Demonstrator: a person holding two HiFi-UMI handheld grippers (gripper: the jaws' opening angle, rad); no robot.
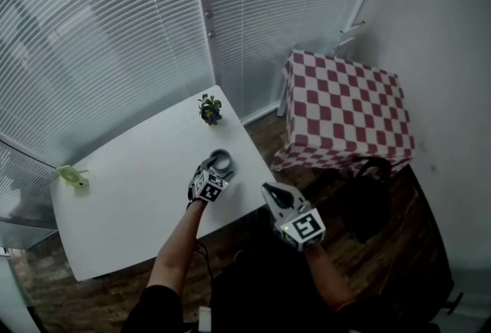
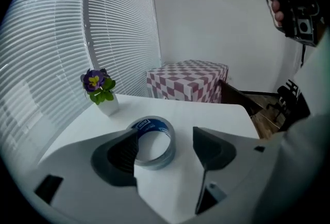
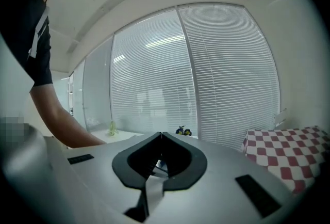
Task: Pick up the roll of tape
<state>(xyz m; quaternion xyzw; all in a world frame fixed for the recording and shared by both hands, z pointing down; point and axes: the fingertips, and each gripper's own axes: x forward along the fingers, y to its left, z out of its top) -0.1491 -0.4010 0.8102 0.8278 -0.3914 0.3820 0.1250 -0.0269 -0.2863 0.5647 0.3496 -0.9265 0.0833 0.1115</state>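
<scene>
The roll of tape (image 1: 222, 161), grey with a blue inner core, lies flat on the white table (image 1: 130, 186) near its right edge. My left gripper (image 1: 215, 169) hovers right at it, open. In the left gripper view the tape roll (image 2: 153, 140) lies between and just beyond the two dark fingertips (image 2: 122, 155), with the left one overlapping its near rim; I cannot tell if they touch. My right gripper (image 1: 285, 210) hangs in the air off the table's near right edge. Its jaws (image 3: 161, 136) are shut, with nothing held.
A small pot of purple flowers (image 1: 209, 110) stands at the table's far edge, beyond the tape. A green figure (image 1: 73, 176) sits at the table's left end. A red-and-white checkered table (image 1: 345, 109) and a dark chair (image 1: 368, 201) stand to the right. Blinds cover the windows behind.
</scene>
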